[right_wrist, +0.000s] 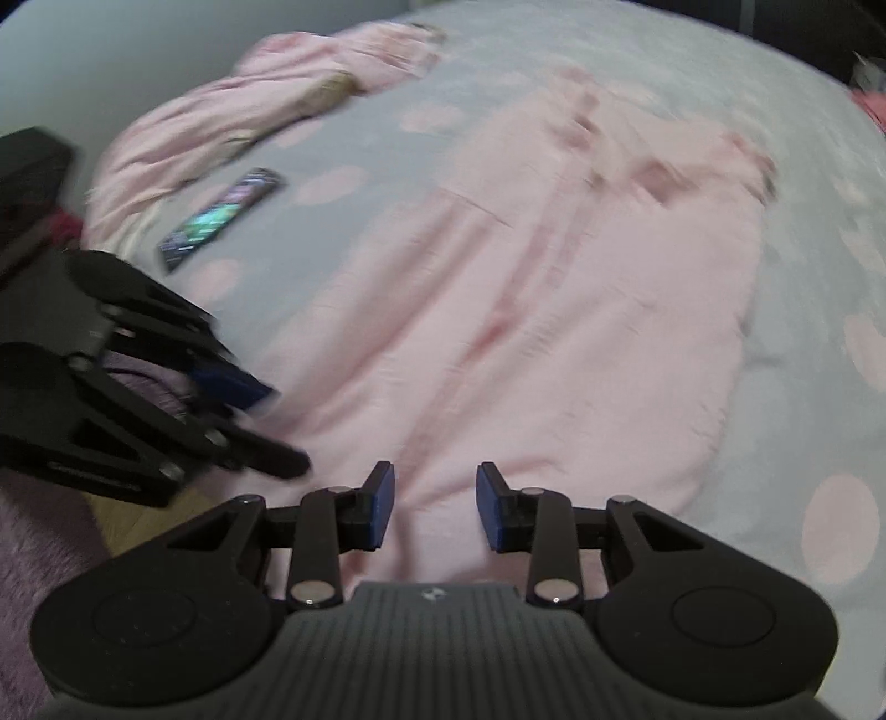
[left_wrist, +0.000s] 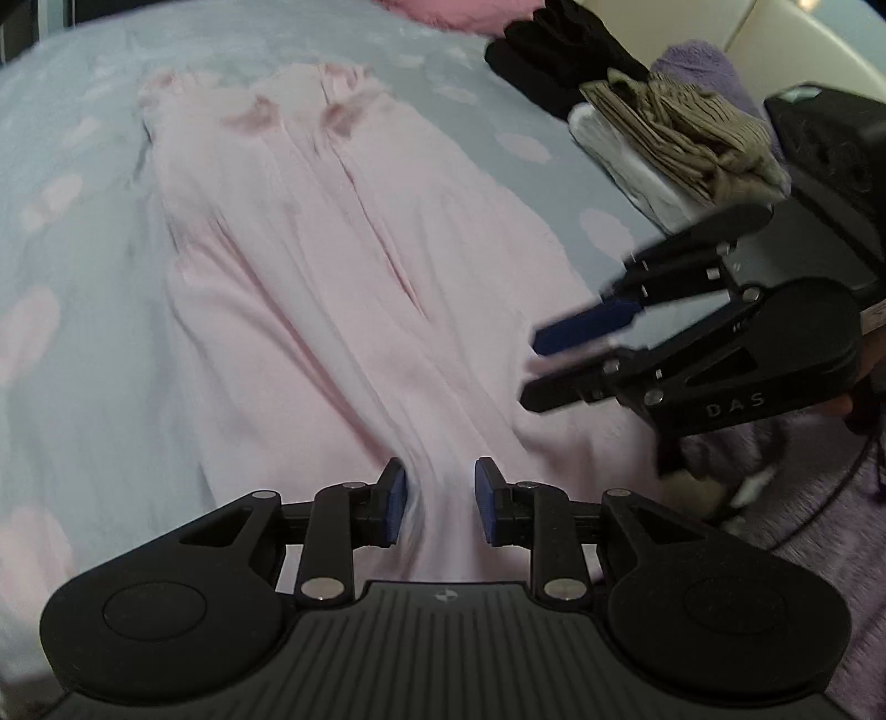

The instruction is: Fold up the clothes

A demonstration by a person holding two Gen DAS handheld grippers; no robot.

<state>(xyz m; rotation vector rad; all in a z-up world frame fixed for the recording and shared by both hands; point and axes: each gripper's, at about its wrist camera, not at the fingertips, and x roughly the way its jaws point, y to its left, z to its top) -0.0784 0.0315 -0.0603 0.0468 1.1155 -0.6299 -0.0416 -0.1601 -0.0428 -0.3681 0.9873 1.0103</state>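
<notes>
A long pale pink garment (left_wrist: 310, 266) lies spread lengthwise on the grey bedsheet (left_wrist: 72, 232); it also shows in the right wrist view (right_wrist: 554, 310). My left gripper (left_wrist: 438, 501) is open, its jaws on either side of a bunched ridge at the garment's near hem. My right gripper (right_wrist: 434, 507) is open over the near hem further right; it shows in the left wrist view (left_wrist: 545, 368) with its jaws apart. The left gripper also shows in the right wrist view (right_wrist: 271, 426).
A stack of folded clothes, brown striped (left_wrist: 681, 138) on white, and black ones (left_wrist: 559, 50), sits at the right. A purple towel (left_wrist: 703, 66) lies behind. A remote control (right_wrist: 221, 216) and a crumpled pink cloth (right_wrist: 232, 111) lie at the left.
</notes>
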